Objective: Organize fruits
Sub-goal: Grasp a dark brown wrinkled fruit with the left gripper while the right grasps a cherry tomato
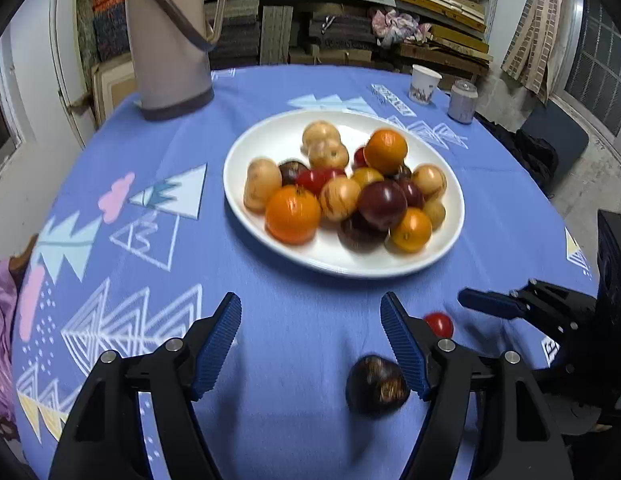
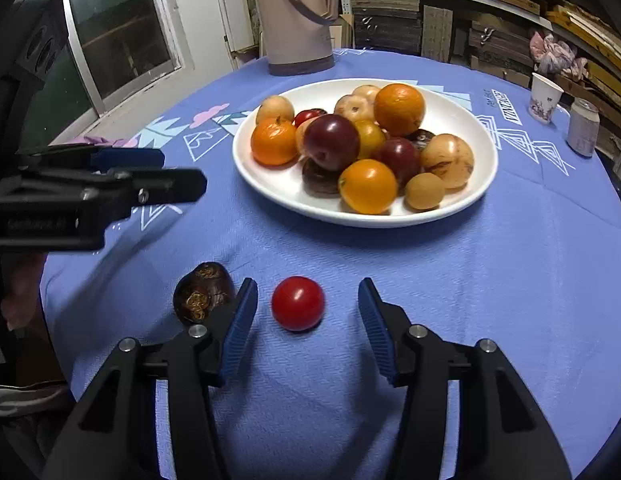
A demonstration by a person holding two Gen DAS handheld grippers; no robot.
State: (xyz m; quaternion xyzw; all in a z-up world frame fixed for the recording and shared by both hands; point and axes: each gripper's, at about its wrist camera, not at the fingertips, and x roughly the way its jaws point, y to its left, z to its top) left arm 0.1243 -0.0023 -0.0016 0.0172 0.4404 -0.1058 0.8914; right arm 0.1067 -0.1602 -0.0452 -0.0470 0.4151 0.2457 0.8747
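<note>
A white plate (image 1: 246,148) (image 2: 484,184) in the middle of the blue tablecloth is heaped with oranges, dark red plums, tan fruits and small tomatoes. Two fruits lie loose on the cloth in front of it. A dark brown fruit (image 1: 376,384) (image 2: 202,298) rests between the jaws of my left gripper (image 1: 310,308), close to its right-hand finger, and the jaws stand open. A red tomato (image 2: 297,303) (image 1: 439,324) lies between the spread fingers of my right gripper (image 2: 307,292), untouched by either pad. The two grippers are side by side.
A tall beige thermos jug (image 1: 170,36) (image 2: 298,16) stands at the far left of the table. A paper cup (image 1: 424,84) and a can (image 1: 462,102) stand at the far right edge. Stacked shelves fill the back wall, and a purple cloth (image 1: 0,340) hangs at the left.
</note>
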